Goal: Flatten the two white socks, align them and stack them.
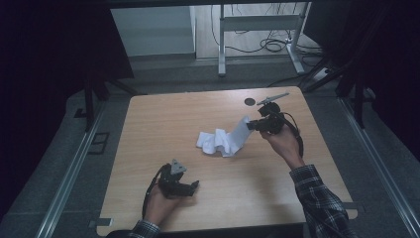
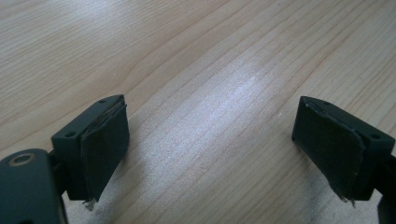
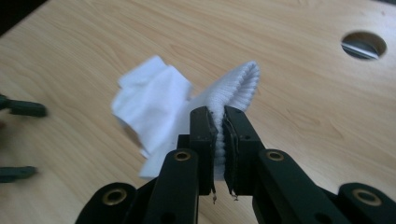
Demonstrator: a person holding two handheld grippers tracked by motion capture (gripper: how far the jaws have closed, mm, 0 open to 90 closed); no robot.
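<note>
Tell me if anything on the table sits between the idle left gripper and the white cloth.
Nothing visible does. In the high view, bare wooden table lies between the open left gripper and the crumpled white cloth. The right gripper is shut on the cloth's ribbed edge, lifting that end.
</note>
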